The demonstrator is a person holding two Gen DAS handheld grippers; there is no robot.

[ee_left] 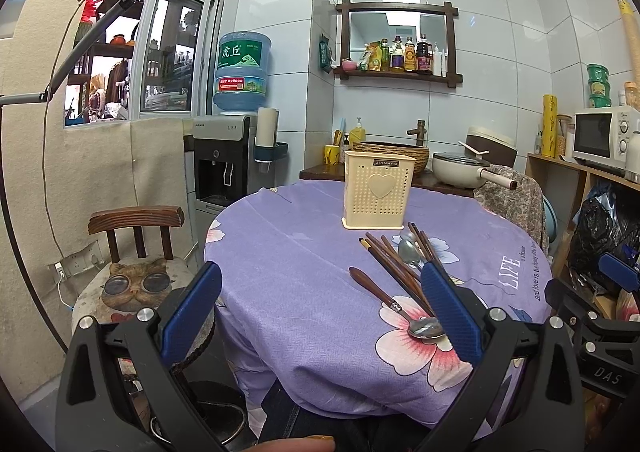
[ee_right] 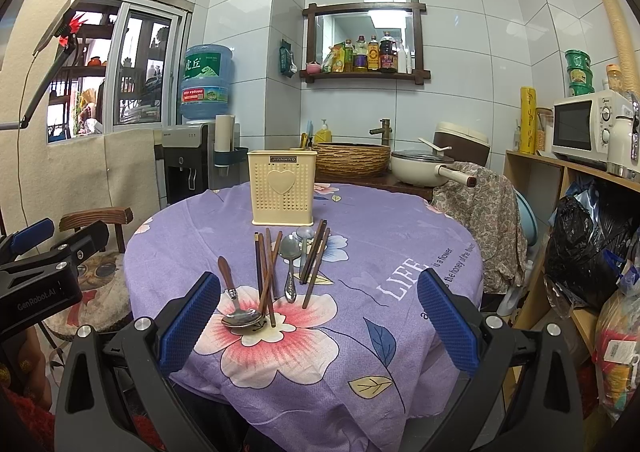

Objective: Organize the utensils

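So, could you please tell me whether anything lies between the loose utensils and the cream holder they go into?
Nothing visible does. The brown wooden chopsticks and metal spoons lie on bare purple floral tablecloth just in front of the cream perforated plastic holder.

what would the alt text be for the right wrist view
A loose pile of dark wooden chopsticks and metal spoons lies on a round table under a purple floral tablecloth, in front of an upright cream perforated plastic utensil holder. The open right claw frames the foreground, holding nothing.
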